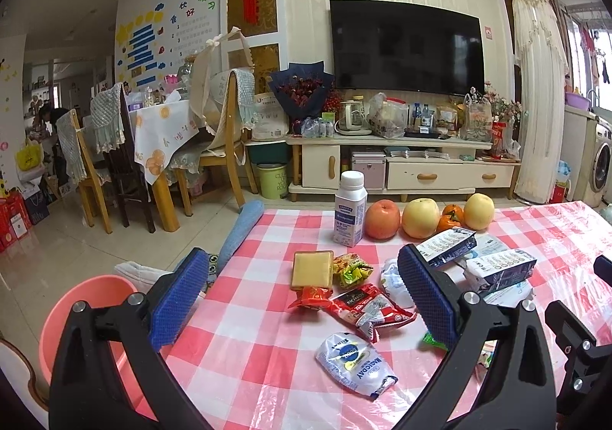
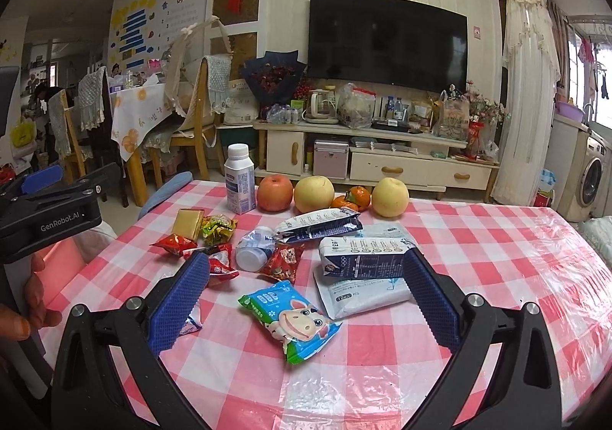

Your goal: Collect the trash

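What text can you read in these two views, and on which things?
"GenRobot.AI": side of the left gripper.
"RICHEDY": red snack packet.
"MAGICDAY": white pouch.
"12": flat white pack.
Print on the white bottle, milk cartons and wall stickers is too small or blurred.

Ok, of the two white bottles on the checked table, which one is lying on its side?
The small white bottle among the snack wrappers, cap end toward the cameras, is on its side. The taller white bottle stands upright beside the red apple.
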A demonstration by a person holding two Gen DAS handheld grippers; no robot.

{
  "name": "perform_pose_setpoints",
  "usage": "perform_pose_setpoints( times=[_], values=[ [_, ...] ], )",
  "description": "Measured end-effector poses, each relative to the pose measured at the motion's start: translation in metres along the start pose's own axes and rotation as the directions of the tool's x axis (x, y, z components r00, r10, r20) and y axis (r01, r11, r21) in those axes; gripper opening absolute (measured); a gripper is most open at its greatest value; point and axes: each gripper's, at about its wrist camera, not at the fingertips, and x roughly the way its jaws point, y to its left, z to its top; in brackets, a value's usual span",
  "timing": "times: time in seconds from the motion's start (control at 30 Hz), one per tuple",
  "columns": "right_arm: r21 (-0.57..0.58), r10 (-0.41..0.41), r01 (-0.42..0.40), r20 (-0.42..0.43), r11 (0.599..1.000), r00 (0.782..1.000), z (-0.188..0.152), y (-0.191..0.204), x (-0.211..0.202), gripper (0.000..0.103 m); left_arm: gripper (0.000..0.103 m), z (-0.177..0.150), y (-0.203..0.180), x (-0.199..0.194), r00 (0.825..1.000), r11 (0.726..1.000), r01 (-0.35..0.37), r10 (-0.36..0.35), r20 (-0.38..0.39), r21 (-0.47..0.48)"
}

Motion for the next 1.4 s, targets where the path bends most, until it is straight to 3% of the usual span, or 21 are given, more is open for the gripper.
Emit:
perform_pose_setpoints(
  times=[0.33, 0.63, 0.97, 1.4],
  values=[
    [-0.02, 0.014, -0.015, -0.073, 1.0, 0.997, -0.004, 0.006, 0.009, 0.099, 0.1, -0.006, -0.006, 0.004, 1.0, 0.999, -0.025, 0.025, -0.013, 0.034],
    [-0.062, -0.029, 0.028, -0.012, 0.998, 1.0, -0.002, 0.006, -0.003, 0.099, 0.1, -0.006, -0.008, 0.001, 0.999, 0.997, -0.041, 0.041, 0.007, 0.06],
    [-0.09, -0.042, 0.044, 0.015, 0.995, 0.999, -0.002, 0.006, -0.006, 0.099, 0.1, -0.006, -0.008, 0.0, 1.0, 0.998, 0.01, -0.009, -0.023, 0.054],
    [-0.108, -0.032, 0.029, -0.03, 0.994, 0.999, -0.007, 0.008, 0.007, 0.099, 0.1, -0.014, -0.012, 0.004, 0.999, 0.995, 0.036, -0.033, -0.029, 0.089]
  ],
)
